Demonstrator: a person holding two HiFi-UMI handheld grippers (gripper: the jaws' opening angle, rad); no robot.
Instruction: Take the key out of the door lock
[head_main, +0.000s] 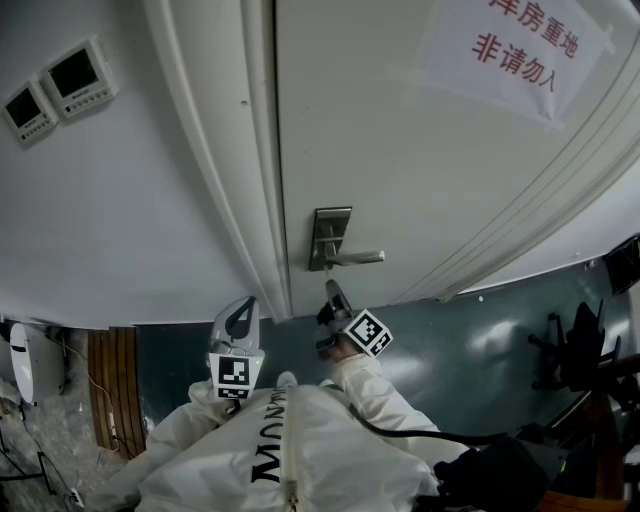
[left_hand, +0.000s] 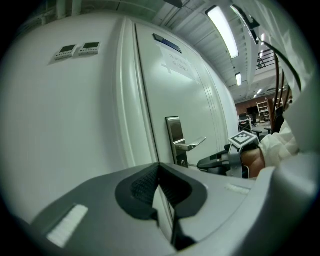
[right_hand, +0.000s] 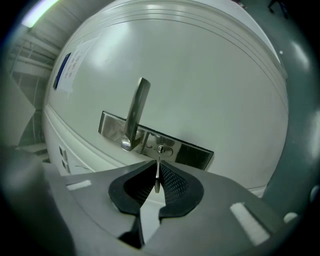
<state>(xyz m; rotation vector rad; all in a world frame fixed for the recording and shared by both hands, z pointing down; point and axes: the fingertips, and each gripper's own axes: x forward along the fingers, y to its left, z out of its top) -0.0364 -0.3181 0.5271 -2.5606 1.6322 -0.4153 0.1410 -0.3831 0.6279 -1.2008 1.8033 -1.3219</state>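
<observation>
A steel lock plate (head_main: 328, 235) (right_hand: 195, 155) with a lever handle (head_main: 358, 258) (right_hand: 137, 112) sits on the white door (head_main: 420, 170). My right gripper (head_main: 333, 290) (right_hand: 156, 167) points level at the plate and is shut on a thin metal key (right_hand: 157, 175). The key's tip lies just short of the keyhole (right_hand: 161, 149) and seems to be out of it. My left gripper (head_main: 243, 305) (left_hand: 159, 167) hangs further left by the door frame, shut with nothing in it. From the left gripper view, the right gripper (left_hand: 202, 162) shows below the handle (left_hand: 192, 145).
A paper notice with red print (head_main: 520, 50) is taped high on the door. Two small control panels (head_main: 55, 85) hang on the wall to the left. A dark chair (head_main: 575, 350) stands on the floor to the right, and a wooden slatted piece (head_main: 110, 390) at lower left.
</observation>
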